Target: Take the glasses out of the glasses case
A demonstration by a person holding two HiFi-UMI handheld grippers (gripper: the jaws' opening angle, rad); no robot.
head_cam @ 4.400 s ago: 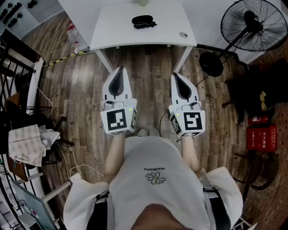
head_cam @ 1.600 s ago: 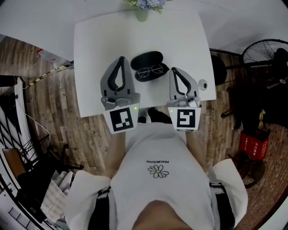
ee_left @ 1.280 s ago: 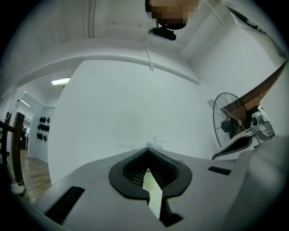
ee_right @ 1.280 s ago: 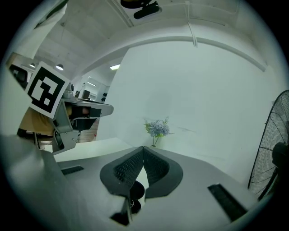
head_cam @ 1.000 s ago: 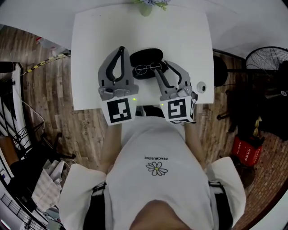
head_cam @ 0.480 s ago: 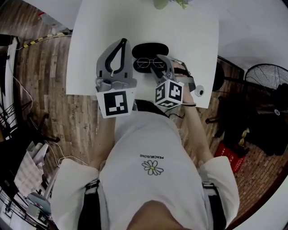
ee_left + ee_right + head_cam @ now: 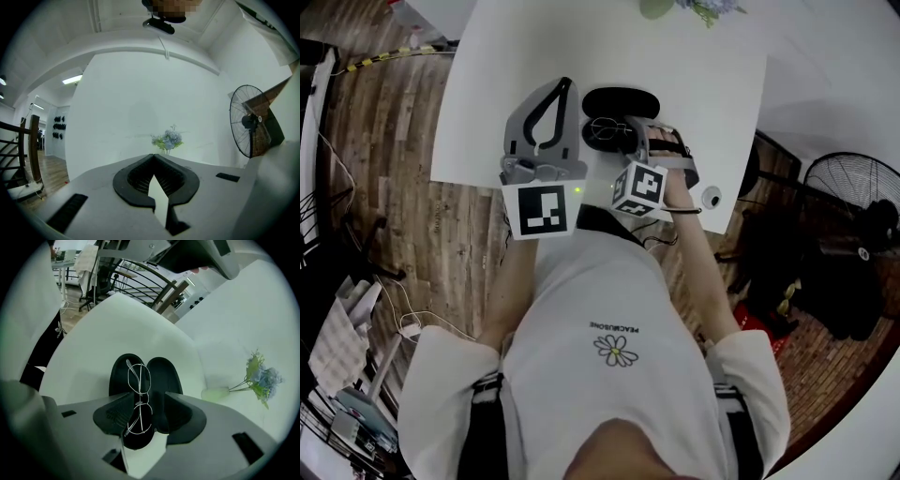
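A black glasses case [image 7: 623, 101] lies open on the white table [image 7: 487, 103], with thin wire-framed glasses [image 7: 607, 127] resting in it. In the right gripper view the glasses [image 7: 139, 380] lie lengthwise across the case [image 7: 161, 373]. My right gripper [image 7: 146, 399] tilts down over them, jaws open. The nearer lens sits between the fingers [image 7: 115, 416] and the pads do not press on it. My right gripper [image 7: 647, 136] is at the case's near right side. My left gripper [image 7: 566, 86] is held level just left of the case, its tips shut together [image 7: 153, 157] on nothing.
A pale vase [image 7: 215, 393] with blue flowers [image 7: 262, 373] stands at the table's far edge beyond the case. A small round fitting [image 7: 710, 197] sits near the table's right front corner. A standing fan [image 7: 853, 202] is on the wooden floor at the right.
My right gripper has dropped toward the case, rolled and tipped downward, and its jaws have spread over the glasses. The left gripper has sunk slightly beside the case.
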